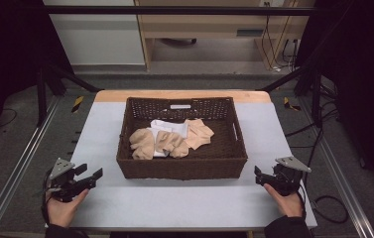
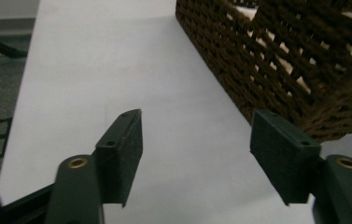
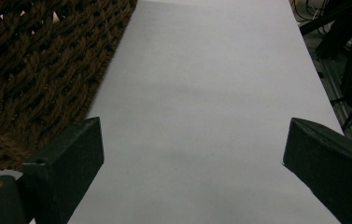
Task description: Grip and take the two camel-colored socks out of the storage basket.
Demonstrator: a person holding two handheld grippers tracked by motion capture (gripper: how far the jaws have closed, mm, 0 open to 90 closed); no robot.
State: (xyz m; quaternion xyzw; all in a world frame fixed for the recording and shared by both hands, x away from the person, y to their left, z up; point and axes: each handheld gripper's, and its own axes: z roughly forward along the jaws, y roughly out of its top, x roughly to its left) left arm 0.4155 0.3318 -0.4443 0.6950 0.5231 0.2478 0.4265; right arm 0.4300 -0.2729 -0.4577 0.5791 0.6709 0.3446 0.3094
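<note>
- On the table (image 1: 174, 198), covered by a pale sheet, a dark brown wicker basket (image 1: 182, 166) sits at the middle, nearer the far edge than the near one.
- Inside the basket lie several tan socks (image 1: 162, 142), bunched together toward its centre; one further tan piece (image 1: 198, 133) lies to their right, toward the far wall.
- Under and between the socks a white cloth (image 1: 167, 126) shows; whether it is one item or more cannot be told.
- Left gripper (image 1: 93, 174): held in the person's left hand (image 1: 65, 208) at the near left of the table, just beside the basket's near left corner, not touching it. Jaws point toward the basket.
- Left gripper view: both jaws stand wide apart with only bare sheet between them; nothing is gripped. The basket wall (image 2: 276, 60) rises at upper right, pale fabric visible through the weave.
- Right gripper (image 1: 259, 176): held in the person's right hand (image 1: 286, 201) at the near right of the table, just beside the basket's near right corner, apart from it.
- Right gripper view: jaws spread wide, bare sheet between them, nothing held. The basket wall (image 3: 38, 65) fills the upper left, close to the left jaw; contact cannot be confirmed.
- Both grippers rest low over the sheet, on opposite sides of the basket, well apart from each other.
- Socks and cloth lie wholly within the basket, clear of both grippers.
- Floor beyond the table carries cables (image 1: 323, 201) at right and metal rails (image 1: 21, 168) along both sides.
</note>
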